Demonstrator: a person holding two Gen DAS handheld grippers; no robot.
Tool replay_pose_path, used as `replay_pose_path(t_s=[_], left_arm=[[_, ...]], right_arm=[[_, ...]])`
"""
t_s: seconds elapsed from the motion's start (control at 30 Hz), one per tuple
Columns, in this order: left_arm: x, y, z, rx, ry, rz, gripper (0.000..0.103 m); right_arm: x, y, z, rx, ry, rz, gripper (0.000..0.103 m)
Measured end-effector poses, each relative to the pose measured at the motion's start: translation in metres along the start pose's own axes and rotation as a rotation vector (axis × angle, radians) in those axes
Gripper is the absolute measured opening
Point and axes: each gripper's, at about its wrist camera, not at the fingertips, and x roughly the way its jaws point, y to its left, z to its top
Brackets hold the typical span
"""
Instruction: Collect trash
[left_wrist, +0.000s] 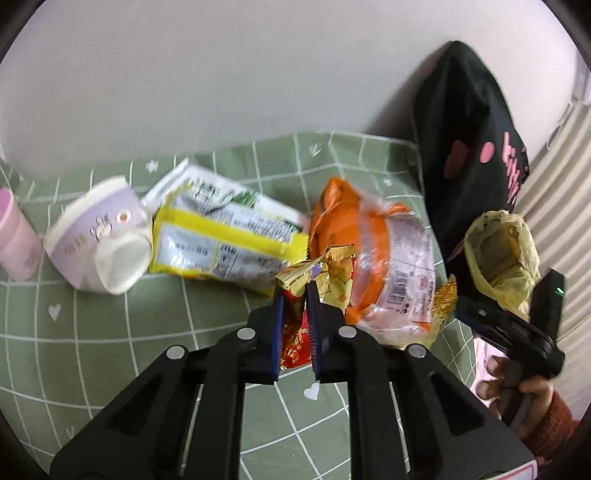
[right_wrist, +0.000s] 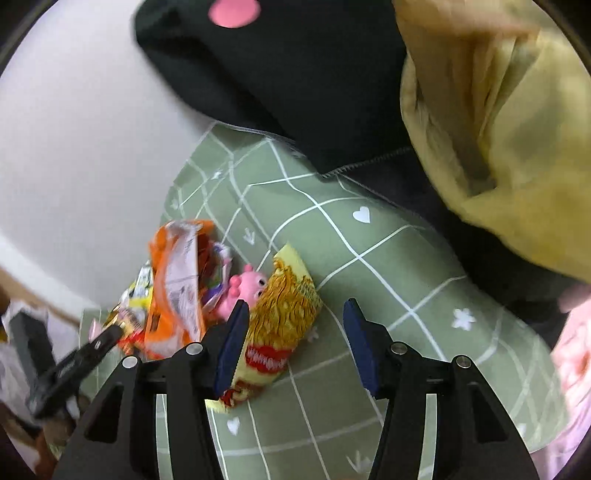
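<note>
In the left wrist view my left gripper (left_wrist: 295, 291) is shut on a gold and red foil wrapper (left_wrist: 325, 273), held just above the green checked cloth (left_wrist: 155, 354). Behind it lie an orange wrapper (left_wrist: 373, 254), a yellow and white packet (left_wrist: 225, 236) and a crushed lilac paper cup (left_wrist: 99, 240). My right gripper (left_wrist: 517, 328) shows at the right beside a yellow plastic bag (left_wrist: 498, 251). In the right wrist view my right gripper (right_wrist: 293, 310) is open and empty over the cloth (right_wrist: 388, 295), next to a yellow noodle packet (right_wrist: 280, 325). The yellow bag (right_wrist: 517, 140) hangs at upper right.
A black garment with pink print (left_wrist: 469, 147) lies at the cloth's far right and also shows in the right wrist view (right_wrist: 288, 74). A pink cup (left_wrist: 14, 236) stands at the far left. A pink pig toy (right_wrist: 243, 288) sits by the orange wrapper (right_wrist: 177, 280).
</note>
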Motion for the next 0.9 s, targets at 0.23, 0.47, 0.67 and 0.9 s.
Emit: replay_pose_path(t_s=[0.23, 0.47, 0.67, 0.9], left_arm=[[-0.016, -0.012, 0.004, 0.064, -0.046, 0.001, 0.011], [-0.019, -0.026, 0.02, 0.083, -0.076, -0.053, 0.011], [-0.017, -0.055, 0.037, 0.147, -0.095, -0.12, 0.011], [-0.003, -0.108, 0.065, 0.263, -0.1, -0.207, 0.011]], right_arm=[[0.019, 0.015, 0.003, -0.07, 0.07, 0.016, 0.034], [-0.021, 0.05, 0.014, -0.328, -0.023, -0.094, 0.032], [-0.056, 0.064, 0.028, -0.446, -0.119, -0.178, 0.032], [-0.101, 0.068, 0.052, -0.54, -0.248, -0.281, 0.032]])
